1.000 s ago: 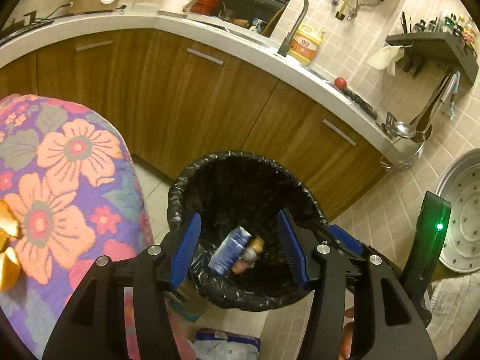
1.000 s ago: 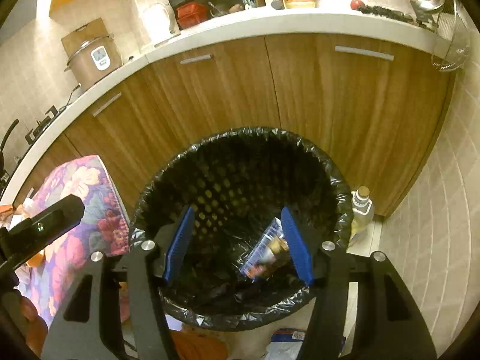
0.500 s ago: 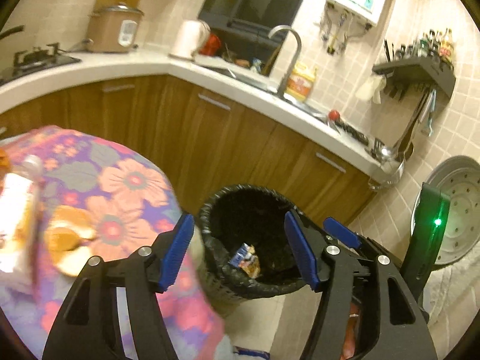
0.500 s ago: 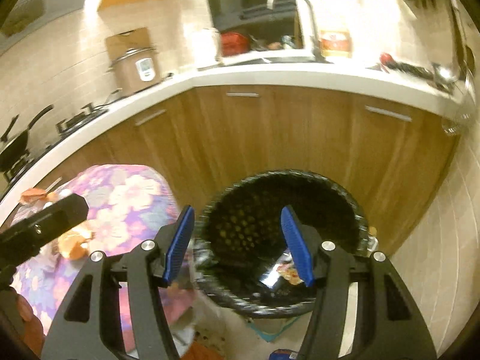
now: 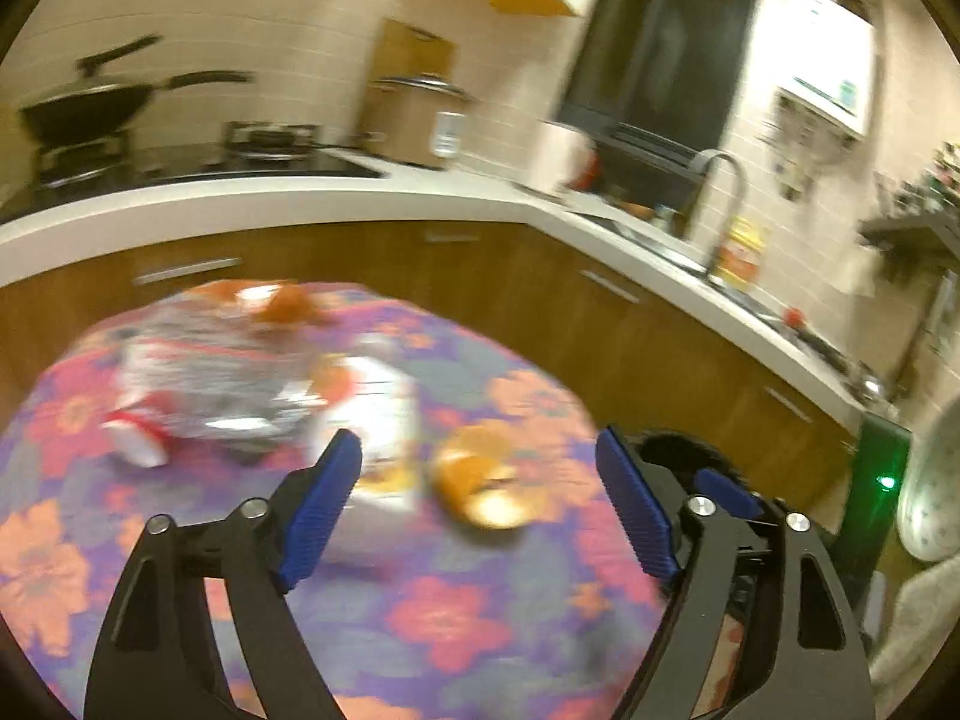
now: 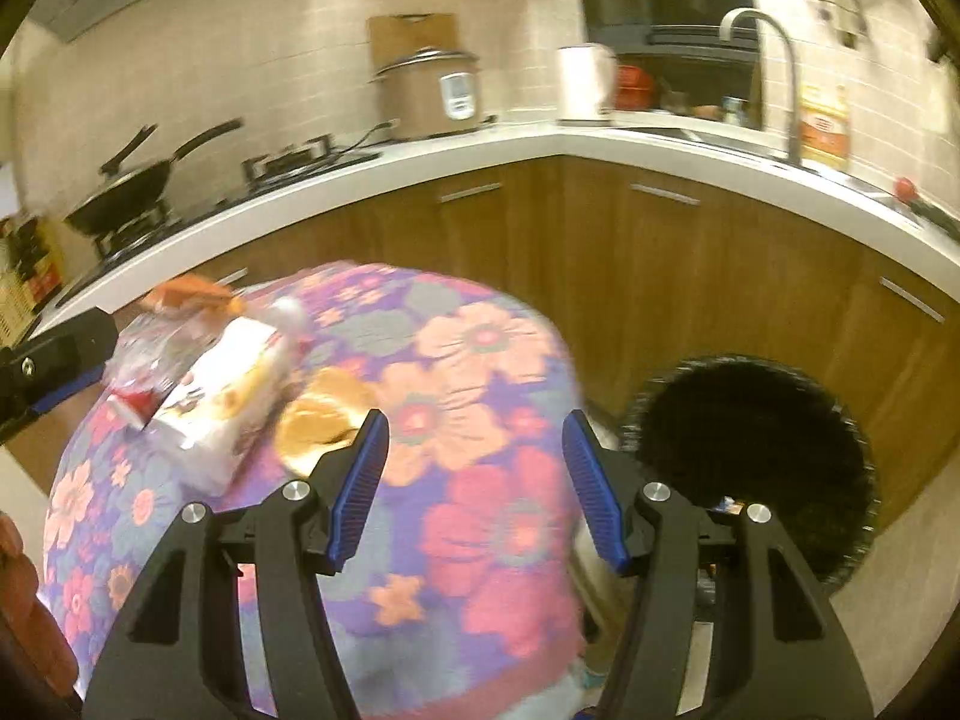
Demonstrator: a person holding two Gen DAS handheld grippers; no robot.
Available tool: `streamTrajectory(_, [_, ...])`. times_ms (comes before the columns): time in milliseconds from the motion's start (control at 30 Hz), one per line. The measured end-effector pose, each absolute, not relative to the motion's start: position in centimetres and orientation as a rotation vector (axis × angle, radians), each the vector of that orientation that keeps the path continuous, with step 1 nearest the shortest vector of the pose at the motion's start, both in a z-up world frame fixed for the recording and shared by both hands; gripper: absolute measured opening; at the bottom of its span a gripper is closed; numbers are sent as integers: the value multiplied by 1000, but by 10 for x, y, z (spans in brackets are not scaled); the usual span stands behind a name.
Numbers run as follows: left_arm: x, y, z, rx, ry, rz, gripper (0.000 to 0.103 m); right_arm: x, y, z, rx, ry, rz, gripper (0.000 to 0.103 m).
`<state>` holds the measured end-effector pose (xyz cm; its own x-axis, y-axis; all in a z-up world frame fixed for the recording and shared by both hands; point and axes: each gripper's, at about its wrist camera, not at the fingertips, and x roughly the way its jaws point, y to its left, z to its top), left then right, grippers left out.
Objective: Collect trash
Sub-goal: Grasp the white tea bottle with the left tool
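Orange peel ahead between open left tool blades.

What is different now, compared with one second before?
Both tools swung from above the black bin to the flowered table. The left tool has just been opening, nothing between its jaws; the right tool stayed open and empty. Trash lies untouched.

I can read no text from either of my tongs' cameras. The yellow bottle's red label by the tap is blurred. So is the white carton's print.
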<state>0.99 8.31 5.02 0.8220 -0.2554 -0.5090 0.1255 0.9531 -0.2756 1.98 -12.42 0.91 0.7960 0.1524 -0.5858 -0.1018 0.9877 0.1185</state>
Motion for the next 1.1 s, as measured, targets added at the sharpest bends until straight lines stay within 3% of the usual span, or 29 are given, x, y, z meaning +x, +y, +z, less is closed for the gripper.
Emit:
streamTrajectory(300, [35,148,5,-422,737,-144,82,42,-76,-8,19,688,235,56])
streamTrajectory(767, [74,134,-24,-513,825,-182,81,61,-74,-22,23,765,311,56])
streamTrajectory(1100, [90,122,-38,-542,885,-214,69,79,-61,-33,42,854,381,56])
